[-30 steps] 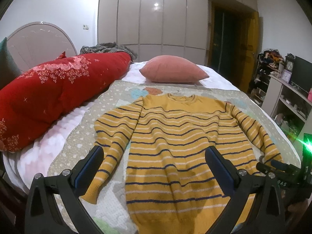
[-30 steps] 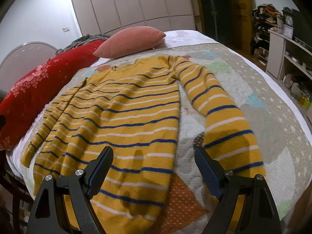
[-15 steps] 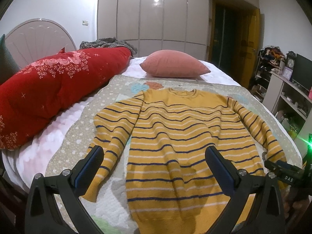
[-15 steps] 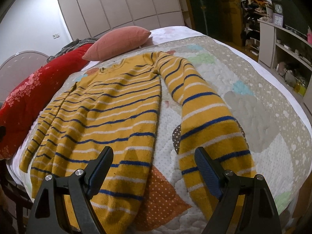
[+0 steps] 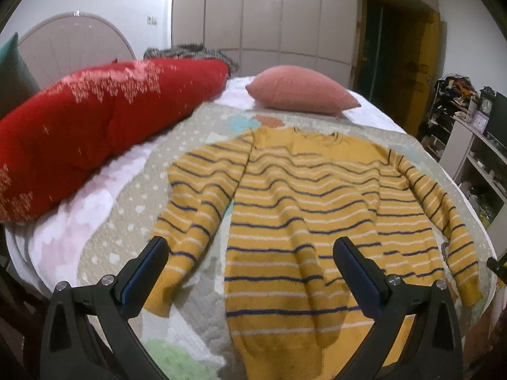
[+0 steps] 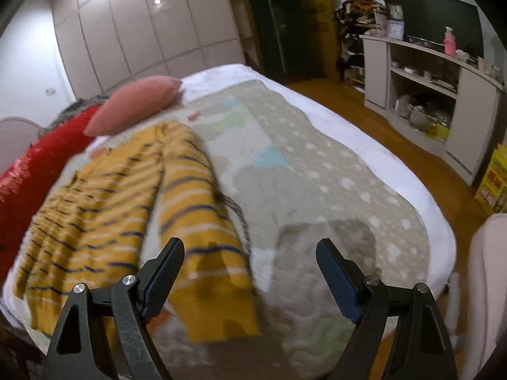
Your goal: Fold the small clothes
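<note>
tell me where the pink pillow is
In both views the plump pink pillow lies at the bed's far end, beyond the yellow striped sweater's collar, right of the red bolster.

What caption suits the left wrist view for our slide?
Open left tool hovers over a yellow striped sweater spread flat on a quilt, with a pink pillow behind.

Mustard-yellow sweater [image 5: 301, 209] with navy and white stripes, red floral bolster [image 5: 95, 120], salmon-pink pillow [image 5: 298, 91]

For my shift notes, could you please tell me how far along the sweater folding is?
Done: the striped sweater lies spread flat on the quilt, sleeves out. In hand: nothing; the left tool and right tool are both open above it. Left: every fold, sleeves and body alike.
</note>
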`<state>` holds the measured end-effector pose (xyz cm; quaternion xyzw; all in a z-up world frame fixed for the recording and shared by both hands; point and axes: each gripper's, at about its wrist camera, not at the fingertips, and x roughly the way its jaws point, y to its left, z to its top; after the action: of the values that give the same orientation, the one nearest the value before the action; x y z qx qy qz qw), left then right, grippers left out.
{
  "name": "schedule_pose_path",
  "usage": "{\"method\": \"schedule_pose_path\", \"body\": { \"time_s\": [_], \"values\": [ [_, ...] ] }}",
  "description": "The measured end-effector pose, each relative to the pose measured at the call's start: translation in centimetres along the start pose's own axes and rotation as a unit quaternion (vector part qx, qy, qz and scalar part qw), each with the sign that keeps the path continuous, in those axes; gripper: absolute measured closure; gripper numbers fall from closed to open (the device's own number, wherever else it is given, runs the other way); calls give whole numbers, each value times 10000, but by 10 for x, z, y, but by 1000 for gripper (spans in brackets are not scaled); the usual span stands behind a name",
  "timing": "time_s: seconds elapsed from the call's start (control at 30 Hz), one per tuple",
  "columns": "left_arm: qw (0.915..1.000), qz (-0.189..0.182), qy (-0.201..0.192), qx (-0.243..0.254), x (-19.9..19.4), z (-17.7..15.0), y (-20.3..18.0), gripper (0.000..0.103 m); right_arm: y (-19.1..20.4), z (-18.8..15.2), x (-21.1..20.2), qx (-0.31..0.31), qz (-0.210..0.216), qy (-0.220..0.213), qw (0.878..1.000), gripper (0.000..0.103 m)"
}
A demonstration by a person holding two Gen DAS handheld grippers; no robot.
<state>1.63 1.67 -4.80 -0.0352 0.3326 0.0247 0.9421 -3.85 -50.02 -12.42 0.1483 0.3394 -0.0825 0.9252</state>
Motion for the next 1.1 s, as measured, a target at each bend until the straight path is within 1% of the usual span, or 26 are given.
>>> {"method": "schedule_pose_path", "body": {
  "time_s": [0.07, 0.1, 0.17, 0.23, 0.27, 0.3, 0.37, 0.4, 0.43, 0.47, 0.53, 0.57, 0.6, 0.63, 0.67, 0.7, 0.73, 0.77, 0.8, 0.83, 0.87, 0.93, 1.0, 1.1],
  "values": [
    [9998, -125, 107, -112, 5, -1, 0, 0, 5, -4, 4, -53, 85, 104, 9999, 14],
    [9999, -109, 119, -62, 4, -2, -1, 0, 8, -6, 8, -112, 103, 149, 9998, 14],
    [9998, -138, 126, -93, 4, -3, -2, 0, 17, -9, 18, -252, 10, 231, 9994, 14],
    [9998, -124, 118, -98, 3, -4, -1, 0, 23, -11, 30, -278, 52, 318, 9991, 20],
    [9998, -94, 128, -92, 3, -5, -1, 0, 27, -12, 38, -294, 225, 412, 9985, 40],
    [9998, -61, 141, -89, 3, -5, 0, 0, 32, -13, 44, -342, 362, 547, 9973, 73],
    [9998, -12, 162, -111, 3, -5, 4, 0, 38, -12, 51, -447, 541, 726, 9949, 92],
    [9998, 15, 157, -140, 3, -4, 6, 0, 38, -7, 48, -458, 652, 704, 9943, 94],
    [9998, 38, 146, -164, 2, -4, 8, 0, 34, 2, 43, -410, 720, 608, 9947, 94],
    [9997, 70, 132, -206, 1, -2, 11, 0, 25, 13, 35, -315, 664, 436, 9963, 94],
    [9994, 123, 106, -306, 1, 0, 17, 0, -1, 40, 23, 12, 333, 89, 9994, 94],
    [9993, 142, 96, -339, 2, 0, 19, 0, -13, 50, 21, 165, 191, -15, 9997, 94],
    [9991, 146, 106, -386, 4, 0, 21, 0, -32, 63, 20, 411, -48, -146, 9990, 93],
    [9989, 147, 126, -433, 5, 0, 23, 0, -50, 75, 22, 620, -378, -229, 9971, 92],
    [9986, 158, 147, -479, 6, -1, 25, 0, -63, 82, 27, 701, -787, -218, 9942, 84],
    [9984, 173, 165, -509, 7, -2, 26, 0, -70, 86, 31, 693, -1234, -135, 9898, 74],
    [9982, 180, 177, -542, 7, -2, 28, 0, -72, 86, 32, 666, -1485, -102, 9866, 72],
    [9981, 196, 176, -558, 7, -3, 31, 0, -72, 86, 31, 662, -1527, -128, 9860, 69],
    [9981, 233, 171, -550, 8, -4, 33, 0, -68, 80, 26, 673, -1338, -207, 9885, 60],
    [9980, 288, 185, -538, 9, -4, 36, 0, -64, 74, 24, 659, -1183, -220, 9905, 56],
    [9977, 345, 224, -540, 12, -5, 39, 0, -56, 67, 24, 597, -1100, -192, 9920, 53],
    [9967, 394, 348, -622, 19, -5, 46, 0, -38, 54, 26, 417, -1020, -124, 9938, 53],
    [9956, 392, 439, -731, 23, -5, 51, 0, -20, 41, 27, 287, -830, -57, 9961, 53],
    [9948, 439, 446, -807, 22, -7, 57, 0, 14, 21, 36, 132, -345, 165, 9992, 53]
  ]
}}
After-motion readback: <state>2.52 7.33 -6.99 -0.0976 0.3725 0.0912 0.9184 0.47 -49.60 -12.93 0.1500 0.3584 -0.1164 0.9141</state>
